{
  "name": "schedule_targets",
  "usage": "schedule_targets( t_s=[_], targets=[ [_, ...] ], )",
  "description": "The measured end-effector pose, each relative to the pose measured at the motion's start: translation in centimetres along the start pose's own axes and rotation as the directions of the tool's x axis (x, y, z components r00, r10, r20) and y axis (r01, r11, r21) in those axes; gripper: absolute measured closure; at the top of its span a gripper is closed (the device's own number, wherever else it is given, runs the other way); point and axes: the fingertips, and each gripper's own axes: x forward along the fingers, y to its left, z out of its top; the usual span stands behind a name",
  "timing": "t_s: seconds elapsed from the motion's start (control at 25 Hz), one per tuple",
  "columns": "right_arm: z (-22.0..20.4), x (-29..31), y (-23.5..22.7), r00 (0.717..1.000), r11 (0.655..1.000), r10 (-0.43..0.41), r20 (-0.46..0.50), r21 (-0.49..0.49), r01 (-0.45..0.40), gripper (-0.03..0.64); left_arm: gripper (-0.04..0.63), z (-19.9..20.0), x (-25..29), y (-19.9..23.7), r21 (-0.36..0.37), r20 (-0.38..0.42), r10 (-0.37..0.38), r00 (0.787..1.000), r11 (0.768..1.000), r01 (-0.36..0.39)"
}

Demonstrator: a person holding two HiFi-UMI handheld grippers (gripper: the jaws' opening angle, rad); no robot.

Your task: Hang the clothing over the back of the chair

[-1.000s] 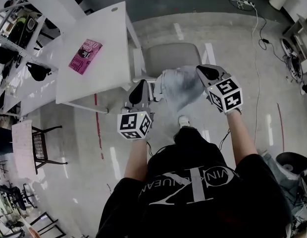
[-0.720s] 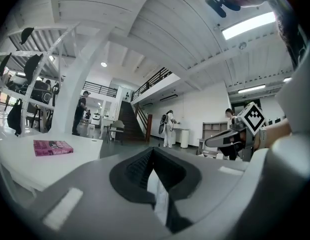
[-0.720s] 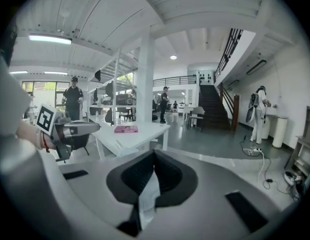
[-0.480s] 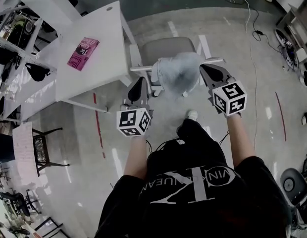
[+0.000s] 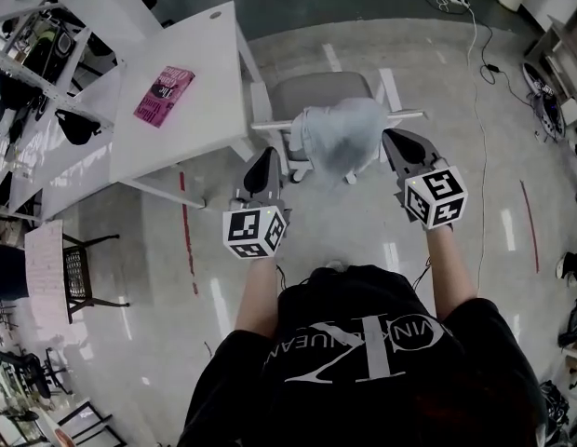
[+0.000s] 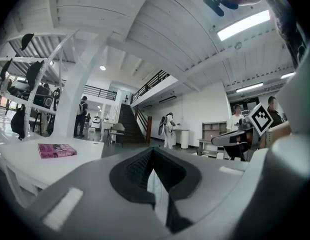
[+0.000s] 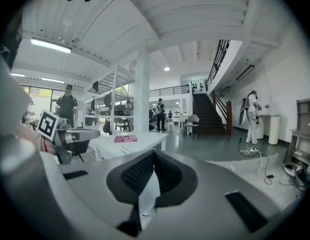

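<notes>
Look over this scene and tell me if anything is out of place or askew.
Nothing spilled or broken. The clothing is bunched in a lump between the left gripper and right gripper over the chair, not yet draped on its back. The pink book lies askew on the table.

A white table (image 5: 191,110) stands at the upper left on the grey concrete floor (image 5: 344,222). 1 pink book (image 5: 164,95) lies flat on the table, towards its left side. On the floor are white tape strips (image 5: 219,305), 1 red line (image 5: 186,236) running out from under the table's near edge, and a black cable (image 5: 482,110) at the right. A grey chair (image 5: 321,96) stands on the floor just beside the table, with pale clothing (image 5: 340,138) draped across its back.
</notes>
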Motion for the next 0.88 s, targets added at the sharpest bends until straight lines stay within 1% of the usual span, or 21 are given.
schedule_targets(
  t_s=[0.2, 0.4, 0.64, 0.88],
  targets=[
    [-0.3, -0.6, 0.5, 1.0, 1.0, 0.016, 0.018, -0.007, -0.016, 0.603, 0.583, -0.4, -0.5, 0.0, -0.012, -0.004, 0.019, 1.0, 1.0, -0.019],
    [-1.5, -2.7, 0.7, 1.0, 1.0, 0.023, 0.008, 0.0, -0.023, 0.603, 0.583, -1.2, -1.4, -1.8, -0.018, -0.023, 0.019, 1.0, 1.0, -0.02],
    [-1.9, -5.5, 0.6, 1.0, 1.0, 0.014, 0.01, 0.003, -0.014, 0.603, 0.583, -1.1, -2.8, -4.4, -0.005, -0.025, 0.016, 1.0, 1.0, -0.016],
    [-2.6, -7.7, 1.5, 1.0, 1.0, 0.015, 0.023, 0.0, -0.015, 0.603, 0.583, -0.7, -4.8, -5.5, 0.015, -0.016, 0.034, 0.999, 0.999, -0.034]
  ],
)
